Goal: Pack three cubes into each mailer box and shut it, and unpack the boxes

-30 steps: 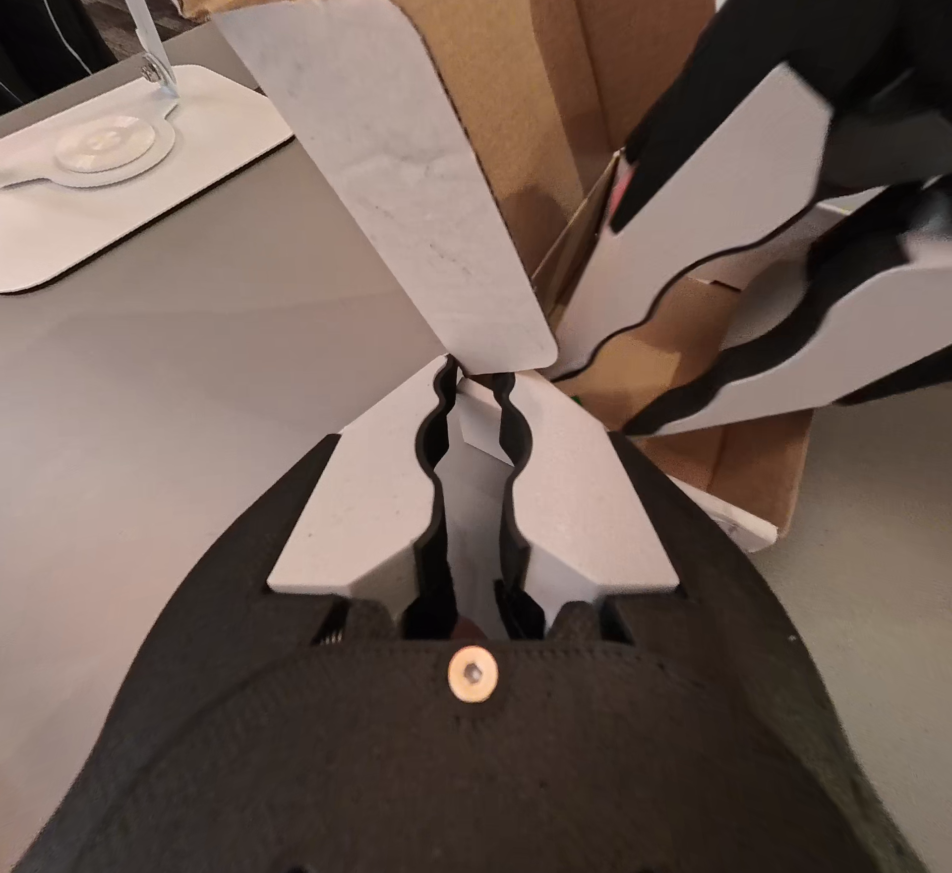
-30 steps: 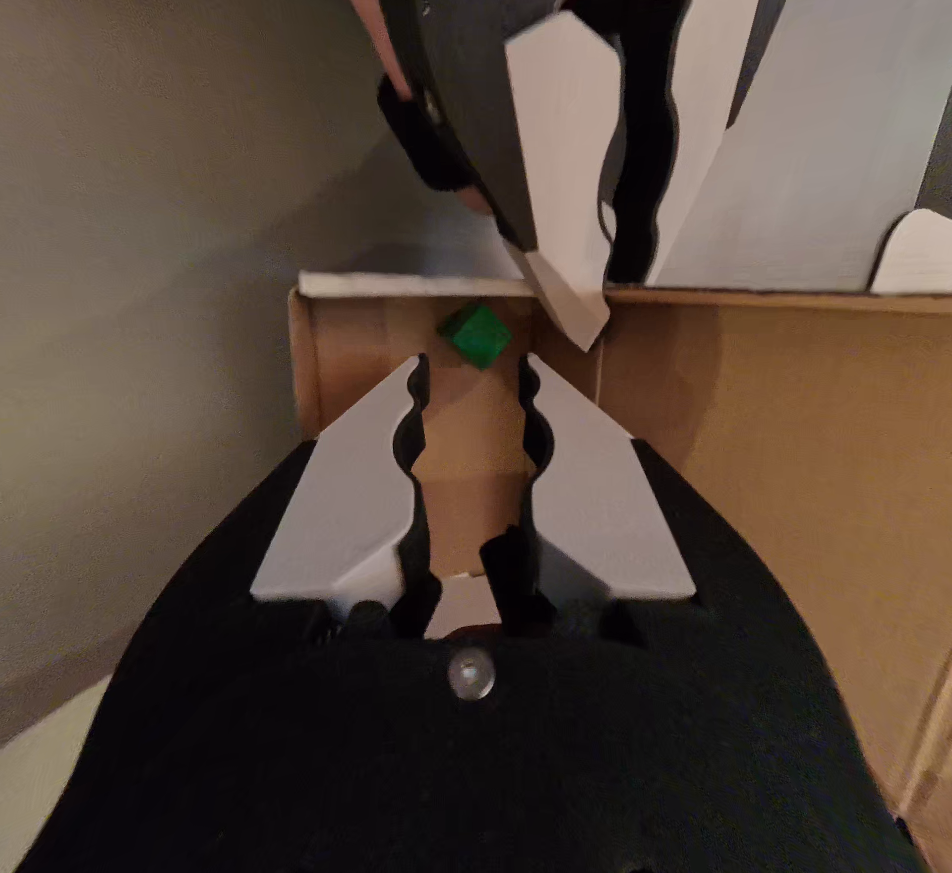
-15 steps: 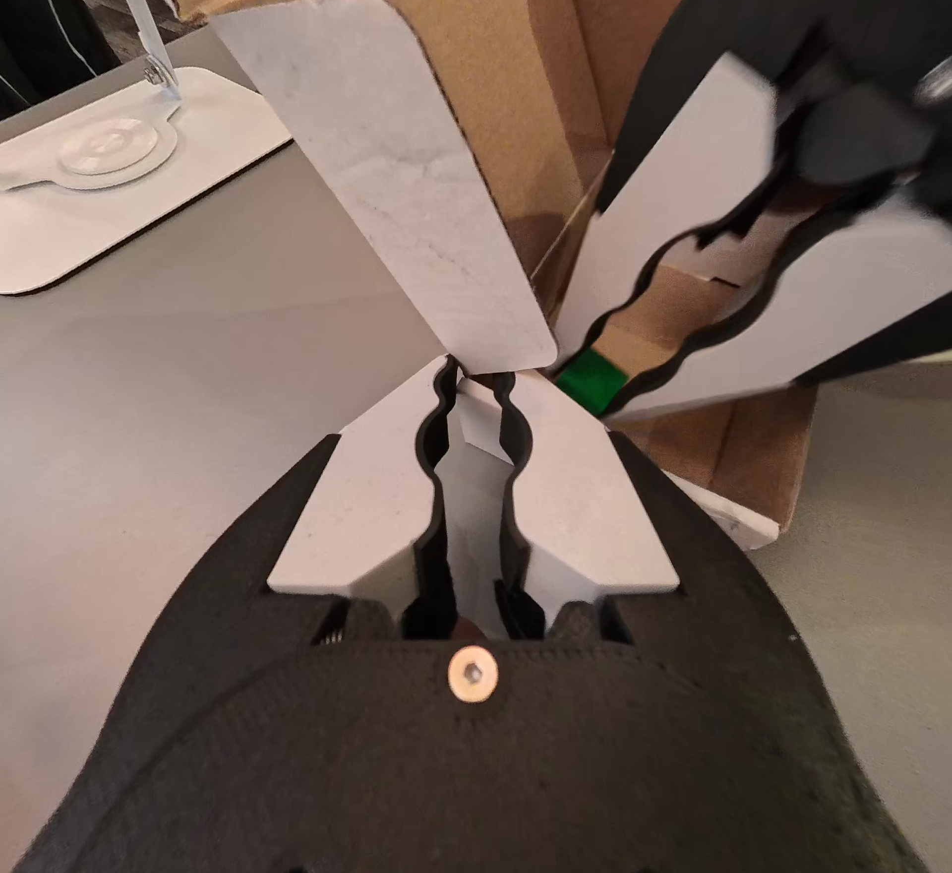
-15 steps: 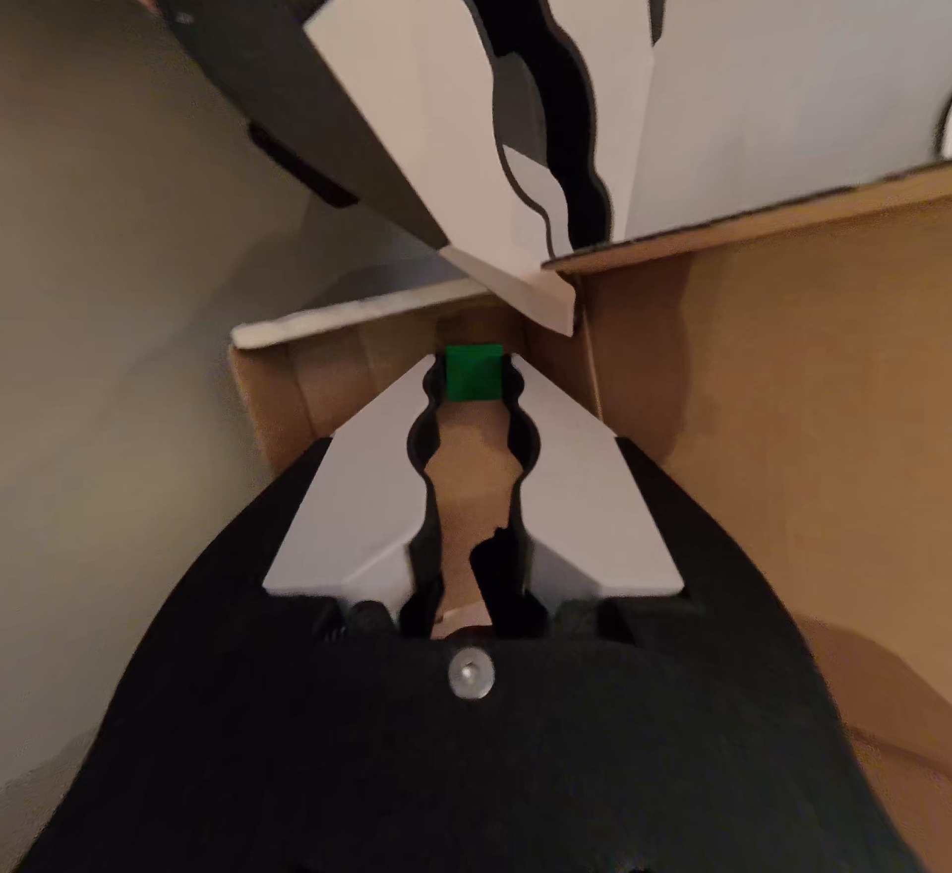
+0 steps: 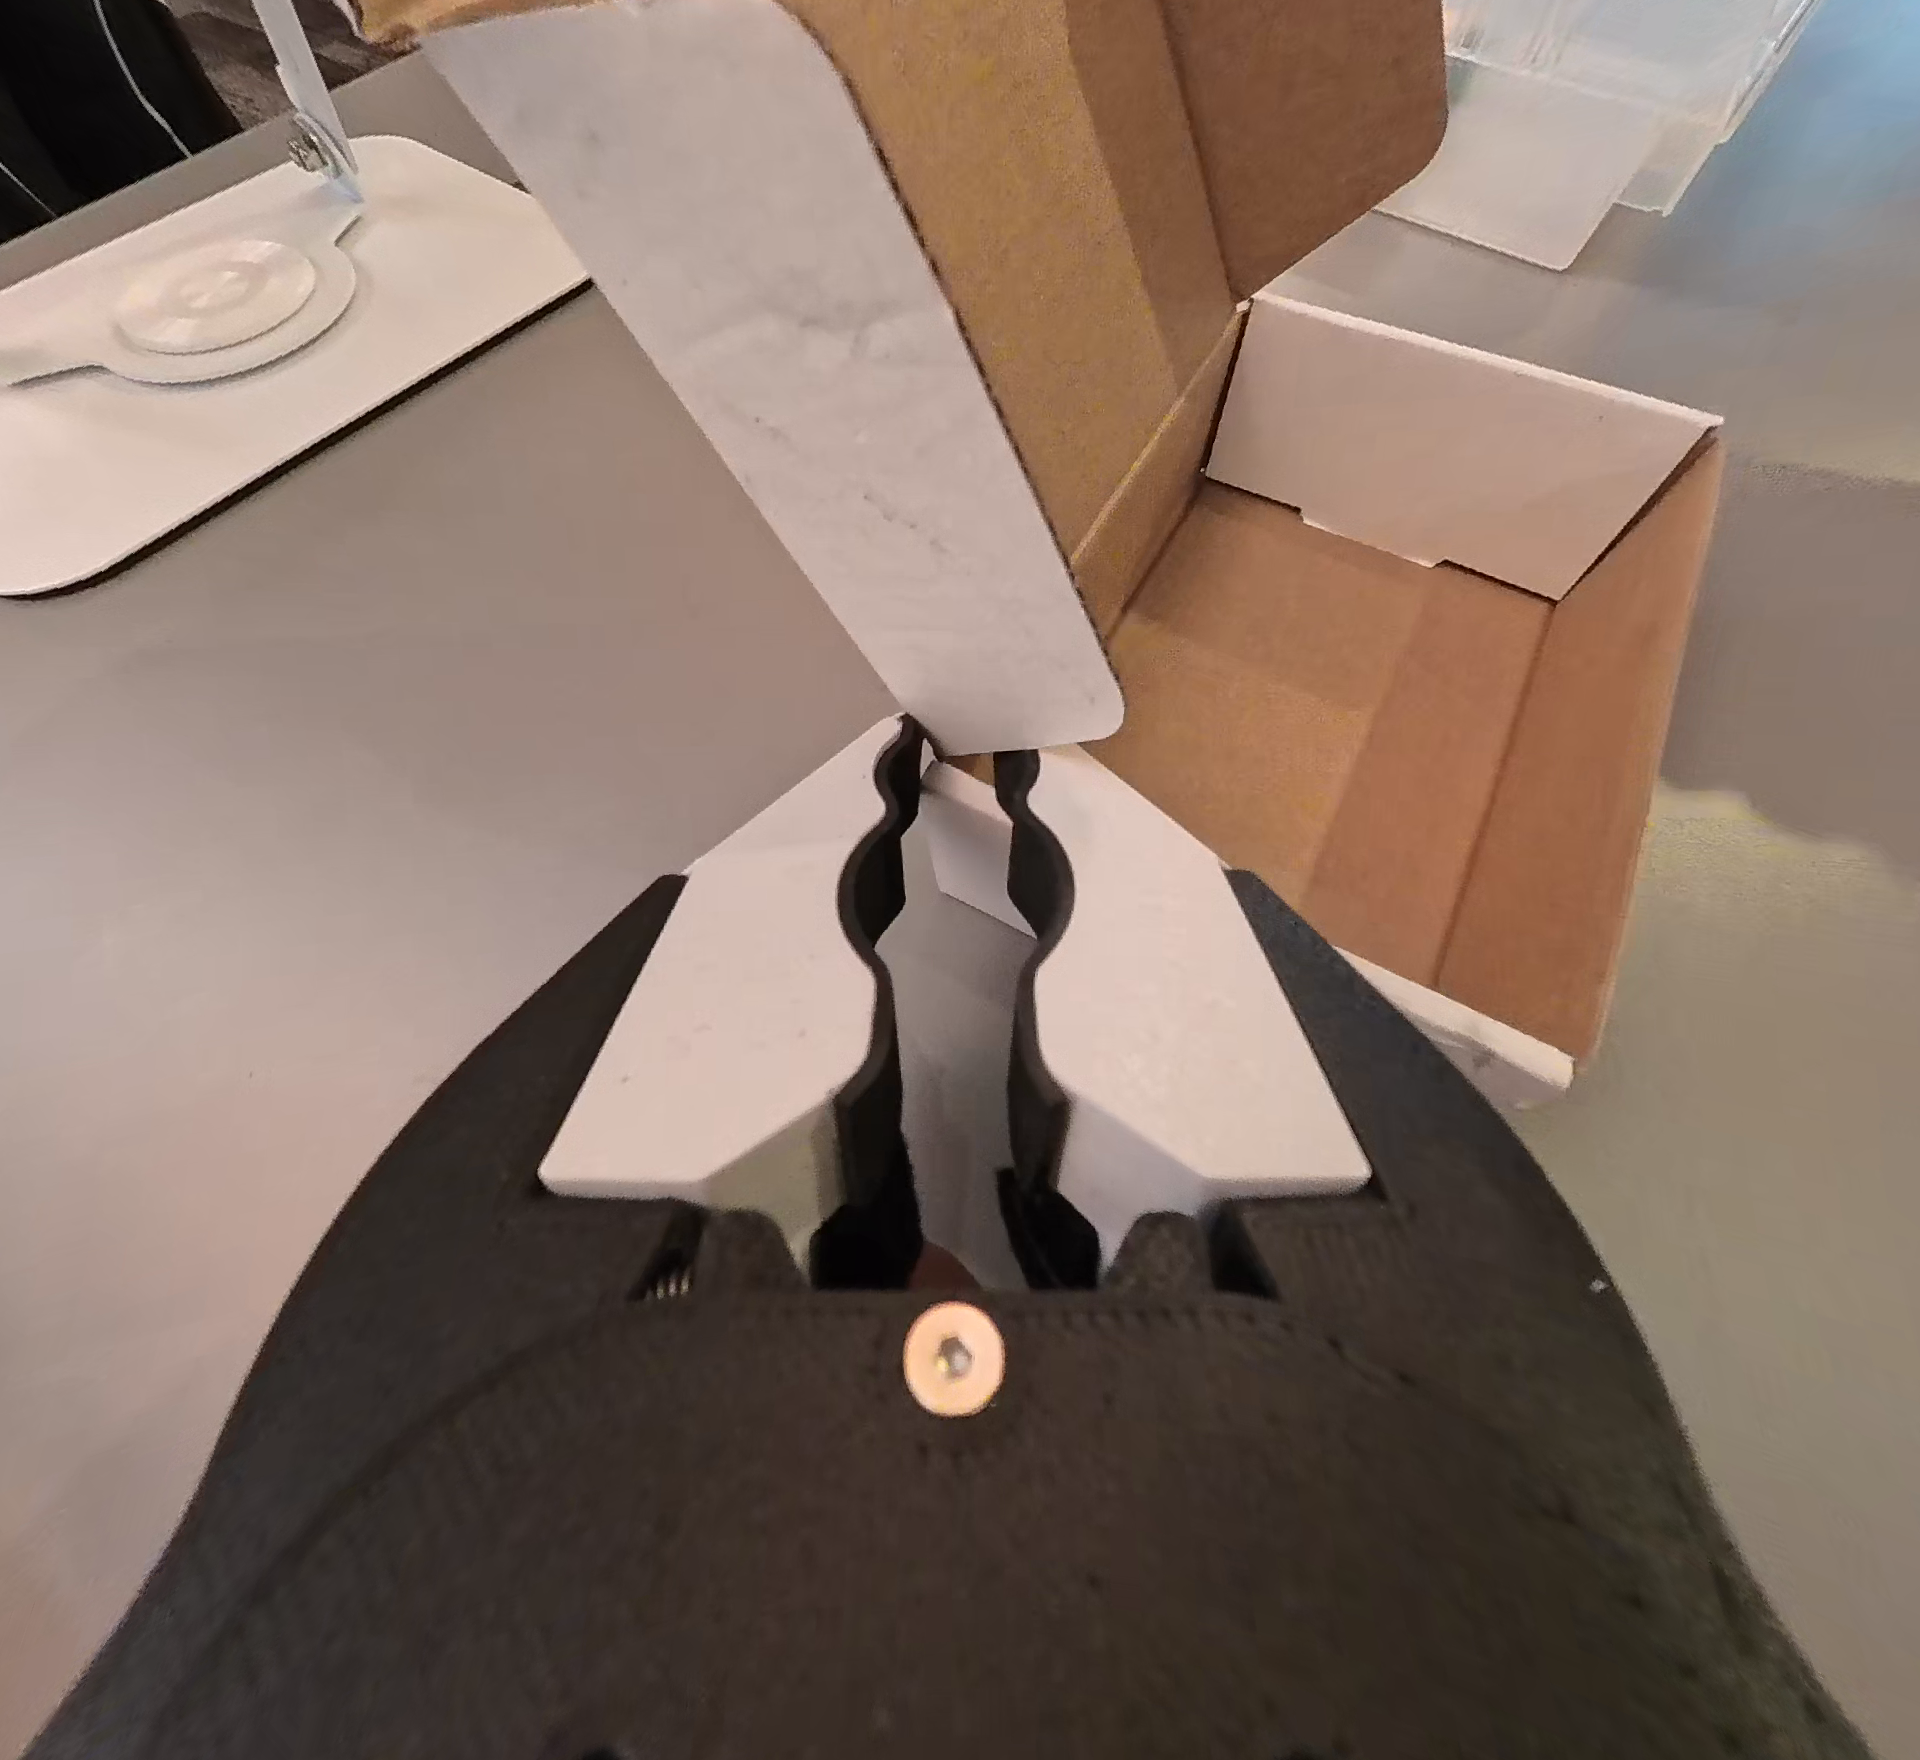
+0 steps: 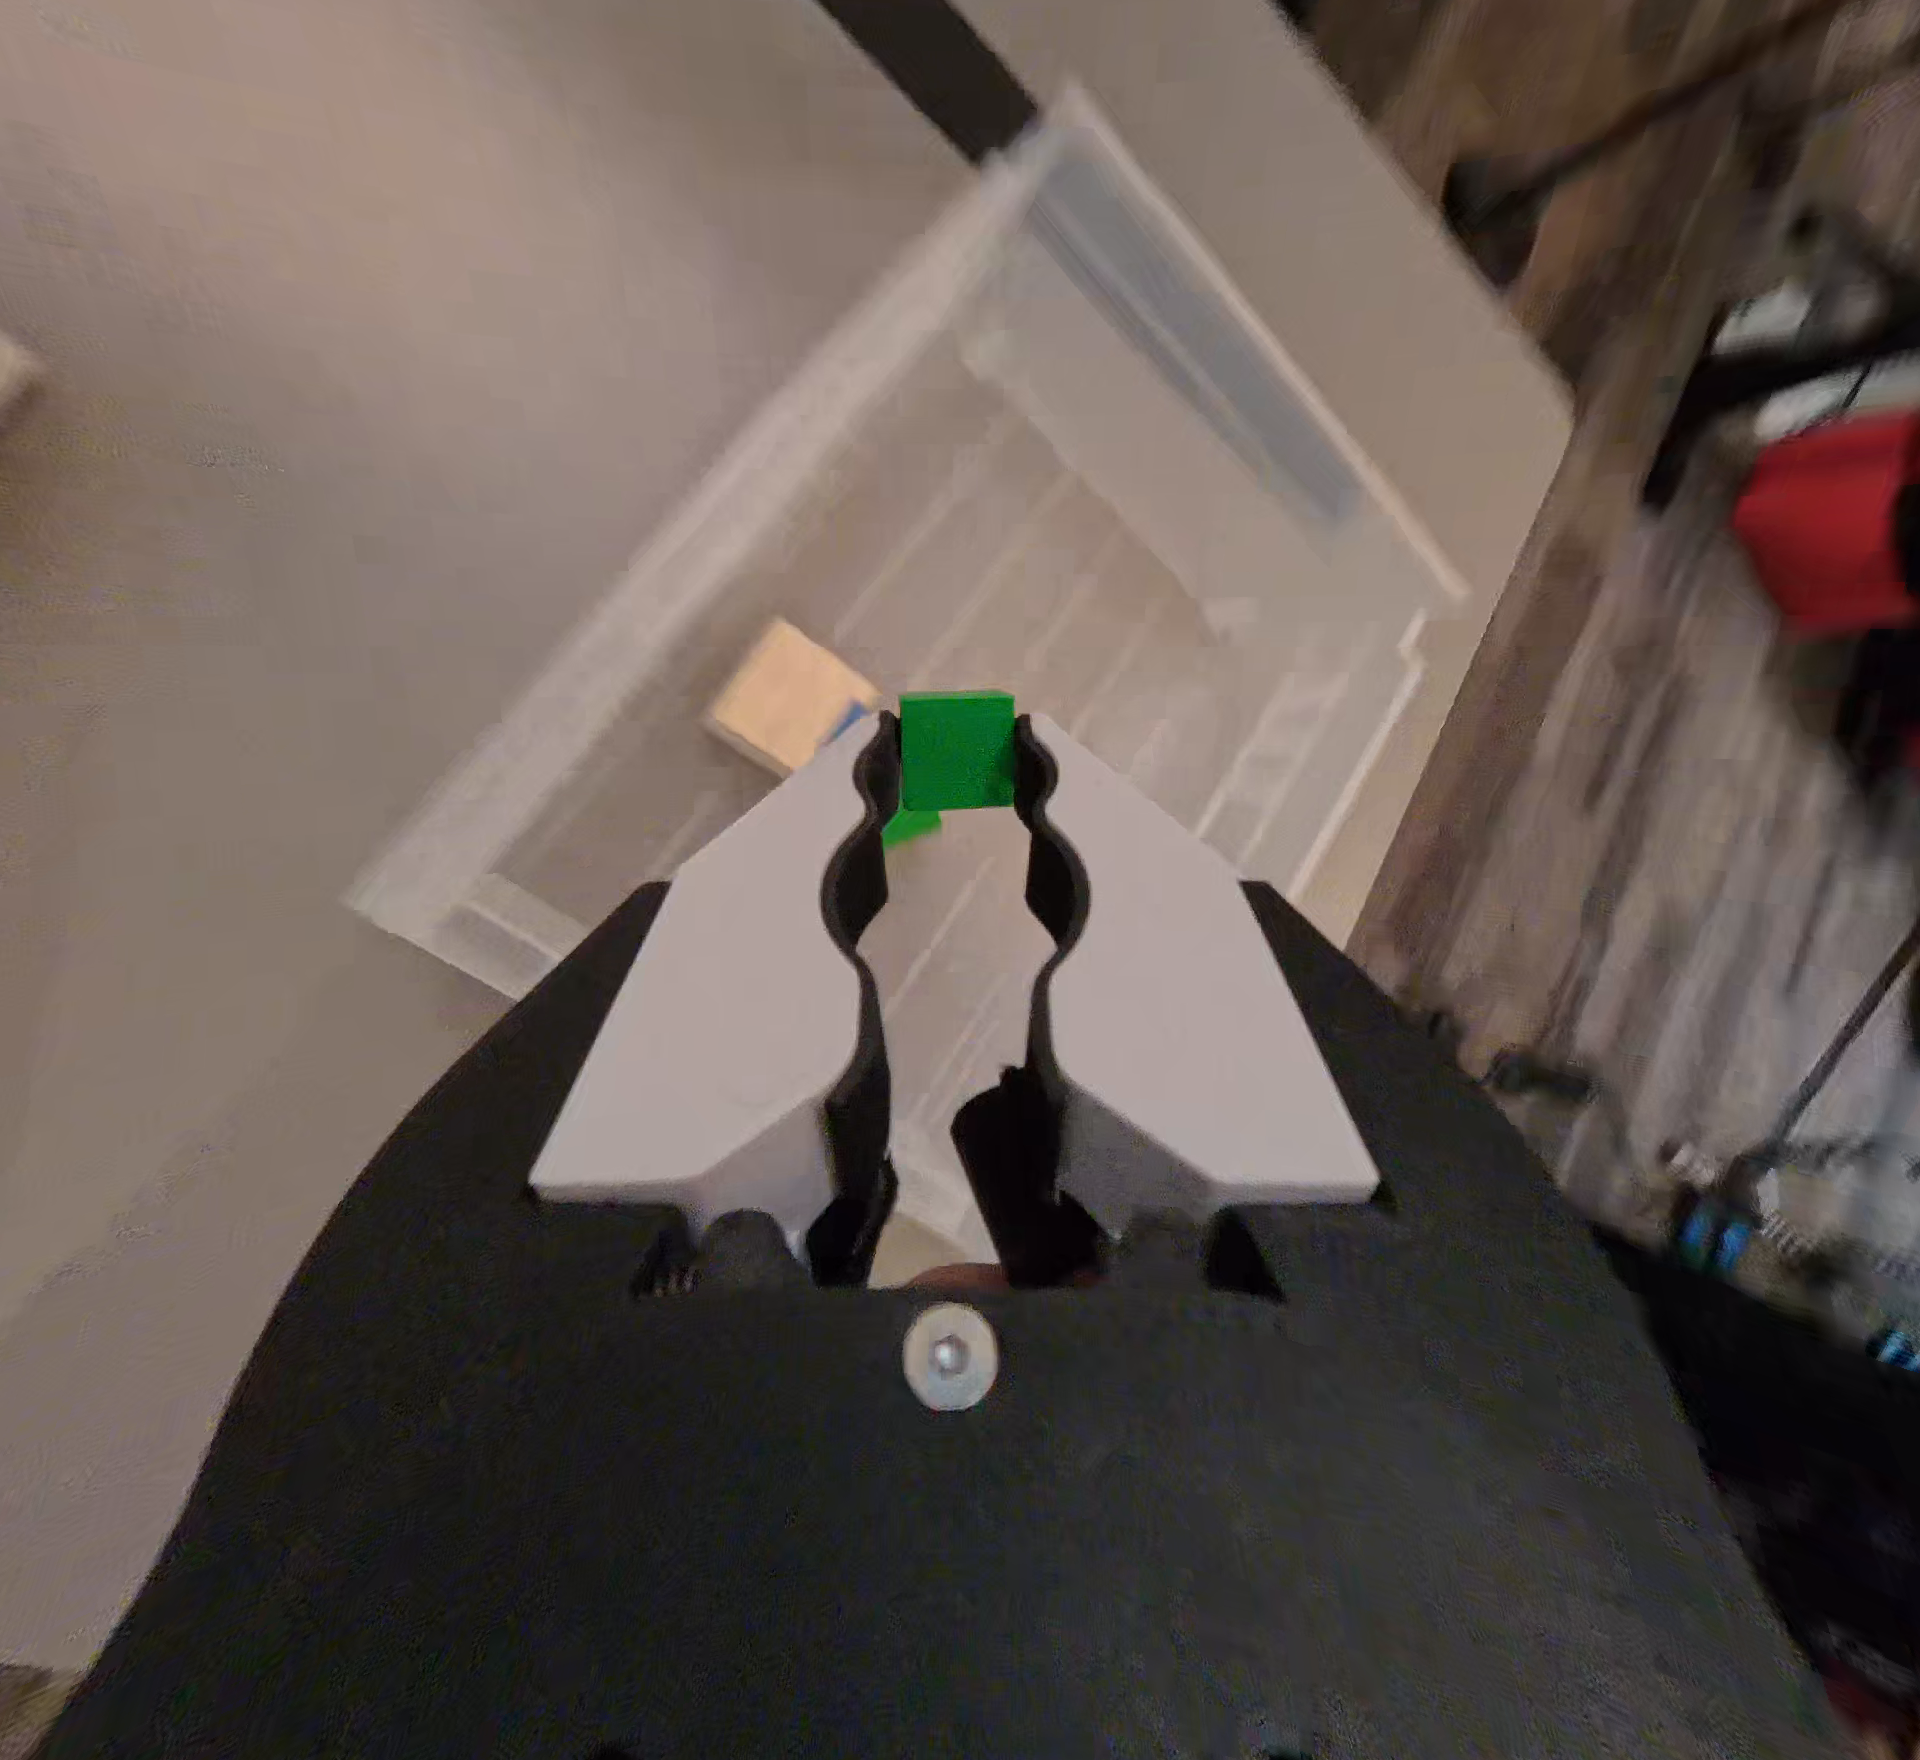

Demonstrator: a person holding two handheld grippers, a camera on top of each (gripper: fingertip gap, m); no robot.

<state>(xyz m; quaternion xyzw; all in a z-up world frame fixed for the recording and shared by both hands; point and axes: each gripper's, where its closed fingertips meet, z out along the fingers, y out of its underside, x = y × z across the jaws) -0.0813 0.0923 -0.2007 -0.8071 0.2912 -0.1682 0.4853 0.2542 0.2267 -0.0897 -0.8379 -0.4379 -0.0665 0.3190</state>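
Note:
The open mailer box [image 5: 1455, 453] sits on the grey table with its lid [image 5: 1091, 100] raised and a white side flap [image 5: 790, 380] hanging down. The brown inside that shows holds no cubes. My left gripper [image 5: 958, 760] is shut on the box's white near wall at the corner. My right gripper [image 6: 954, 734] is shut on a green cube [image 6: 954, 754] and holds it in the air above a clear plastic bin [image 6: 1091, 505]. In the bin lie a tan cube [image 6: 784, 702] and a second green piece [image 6: 914, 827]. The right wrist view is blurred.
The clear bin also shows behind the box in the left wrist view [image 5: 1621, 48]. A white stand base [image 5: 208, 339] lies at the far left of the table. In the right wrist view the table edge [image 6: 1455, 775] runs along the right, with floor, cables and a red object [image 6: 1829, 526] beyond.
My right gripper shut on the green cube inside the box, lifted it out and swung away over the clear bin, out of the left wrist view. My left gripper kept its hold.

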